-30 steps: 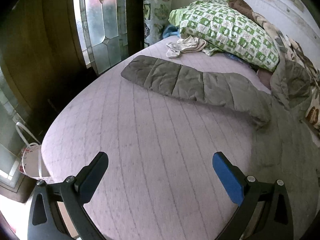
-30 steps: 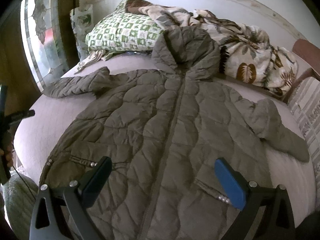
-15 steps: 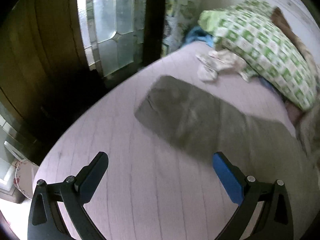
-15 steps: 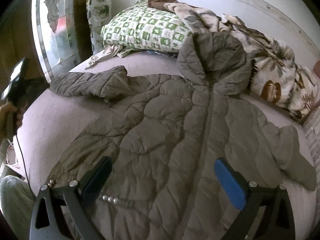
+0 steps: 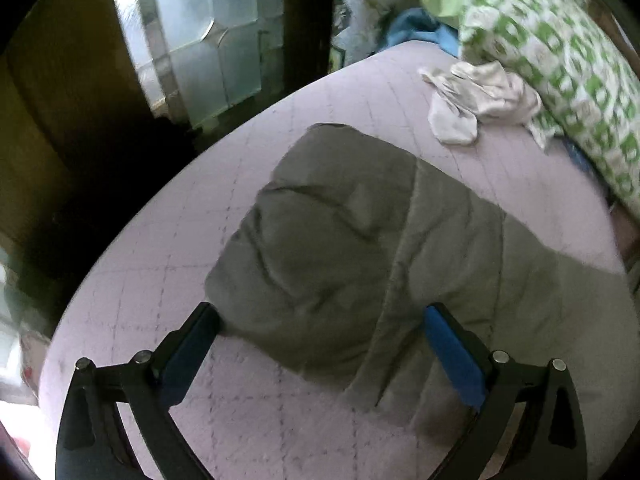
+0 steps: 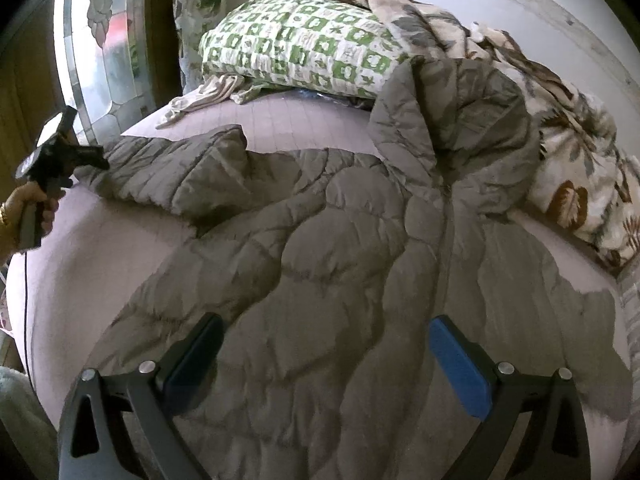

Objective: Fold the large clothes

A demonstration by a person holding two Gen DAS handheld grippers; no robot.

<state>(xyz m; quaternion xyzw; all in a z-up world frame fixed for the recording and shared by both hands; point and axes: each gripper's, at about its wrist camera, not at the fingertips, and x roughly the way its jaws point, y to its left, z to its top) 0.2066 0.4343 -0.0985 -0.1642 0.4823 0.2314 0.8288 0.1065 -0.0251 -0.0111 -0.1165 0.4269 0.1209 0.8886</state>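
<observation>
A grey-olive quilted coat (image 6: 340, 264) lies spread front-up on the lilac bed (image 6: 100, 248), hood toward the pillows. Its left sleeve (image 5: 328, 240) stretches toward the bed's left edge. My left gripper (image 5: 320, 328) is open, low over the sleeve's cuff end, one finger on each side of it. It also shows from outside in the right wrist view (image 6: 60, 160), at the sleeve's tip. My right gripper (image 6: 324, 344) is open and empty above the coat's lower body.
A green-checked pillow (image 6: 304, 52) and a leaf-print blanket (image 6: 560, 128) lie at the head of the bed. A small white garment (image 5: 476, 100) lies beyond the sleeve. A stained-glass door (image 5: 192, 40) and dark floor border the bed's left edge.
My left gripper has moved forward and down to the sleeve's cuff, which now fills its view. My right gripper has moved forward over the coat toward the hood.
</observation>
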